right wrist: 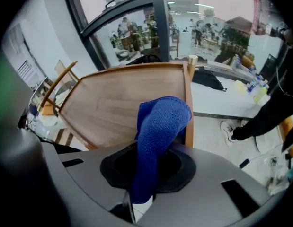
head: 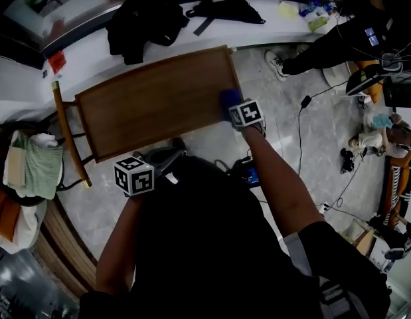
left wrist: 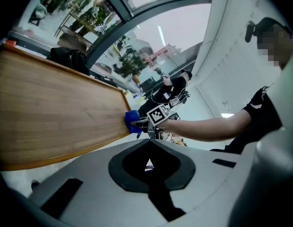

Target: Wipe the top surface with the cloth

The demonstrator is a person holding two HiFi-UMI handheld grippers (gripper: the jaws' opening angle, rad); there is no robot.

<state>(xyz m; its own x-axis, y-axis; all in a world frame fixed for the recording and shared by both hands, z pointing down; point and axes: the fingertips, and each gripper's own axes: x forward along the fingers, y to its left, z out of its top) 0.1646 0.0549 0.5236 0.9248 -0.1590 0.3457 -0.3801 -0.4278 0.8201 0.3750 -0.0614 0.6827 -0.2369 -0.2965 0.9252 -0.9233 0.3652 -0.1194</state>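
Where the wooden worktop [head: 152, 102] reaches its right-hand rim, 1 blue cloth [head: 228, 100] is pressed against the surface, close to the near right corner.

- Right gripper [head: 237, 110]: clenched on the cloth. In the right gripper view a fold of the cloth rises out from between the jaws and bunches over their tips, hiding them. The marker cube sits just behind the cloth.
- Left gripper [left wrist: 149, 164]: jaws together, nothing between them. It is held off the worktop's near edge, well apart from the cloth.
- Worktop: bare wood grain with a raised rim.
- Surroundings: 1 black bag [head: 142, 18] on a white counter beyond the worktop.
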